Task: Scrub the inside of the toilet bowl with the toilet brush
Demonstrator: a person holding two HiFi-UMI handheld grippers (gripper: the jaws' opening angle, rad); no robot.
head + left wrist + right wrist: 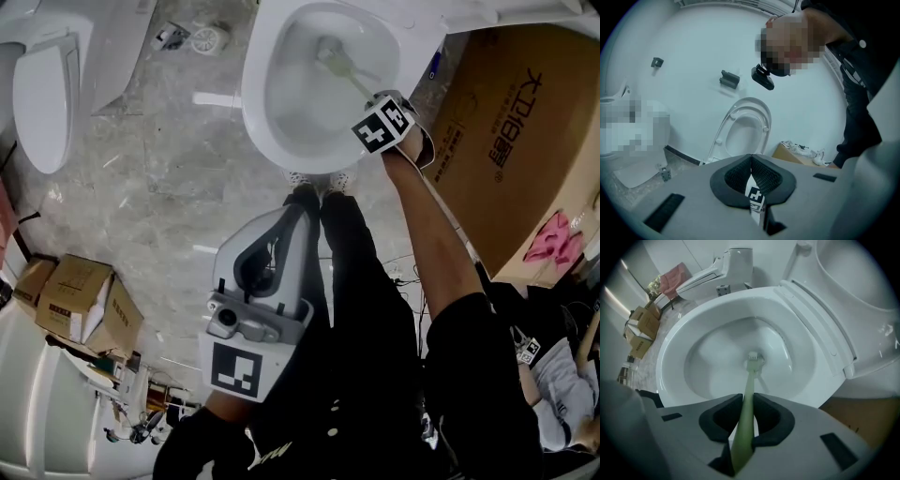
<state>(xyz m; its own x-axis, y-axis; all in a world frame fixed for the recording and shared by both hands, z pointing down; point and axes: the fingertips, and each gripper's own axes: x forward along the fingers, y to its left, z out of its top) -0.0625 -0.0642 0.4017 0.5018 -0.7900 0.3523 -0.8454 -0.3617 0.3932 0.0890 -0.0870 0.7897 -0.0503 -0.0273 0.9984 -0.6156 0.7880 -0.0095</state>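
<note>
The white toilet bowl lies at the top of the head view and fills the right gripper view. A pale green toilet brush reaches down into it, its head resting low in the bowl near the drain. My right gripper hovers over the bowl's near right rim, shut on the brush handle, which runs between its dark pads. My left gripper is held back by the person's legs, away from the bowl. Its jaws are shut and hold nothing.
The raised seat and lid stand behind the bowl. A large cardboard box sits right of the toilet with a pink cloth near it. Another toilet is at far left, and small cartons lie on the marble floor.
</note>
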